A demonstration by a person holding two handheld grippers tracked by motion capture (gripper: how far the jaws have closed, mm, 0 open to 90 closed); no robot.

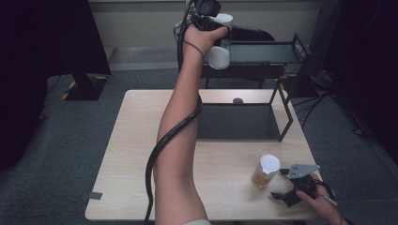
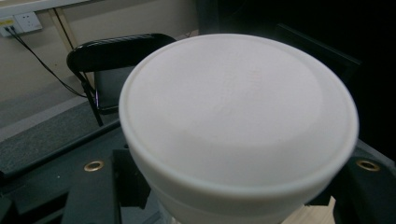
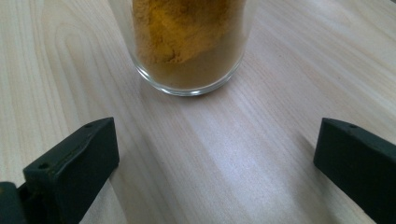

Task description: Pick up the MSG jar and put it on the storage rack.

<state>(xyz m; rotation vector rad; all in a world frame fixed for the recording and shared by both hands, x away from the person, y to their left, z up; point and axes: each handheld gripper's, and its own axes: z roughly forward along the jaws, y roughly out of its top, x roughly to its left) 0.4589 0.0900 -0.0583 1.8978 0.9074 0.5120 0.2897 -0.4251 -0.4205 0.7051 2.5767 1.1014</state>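
Left gripper (image 1: pixel 217 35) apparently around white-lidded jar (image 2: pixel 238 121)

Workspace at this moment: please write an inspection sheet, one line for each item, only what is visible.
Surface: light wood table, bare at the left.
Job's things: jar of yellow-brown powder with white lid, upright on the table at the right; white-lidded jar held up near the top shelf of the black rack.
Clutter: small dark object by the rack's lower shelf.
Grippers: left claw shut on the white-lidded jar; right claw open, short of the powder jar.
Cables: black cable along the left forearm.
Surroundings: folding chair, wall socket, grey carpet.
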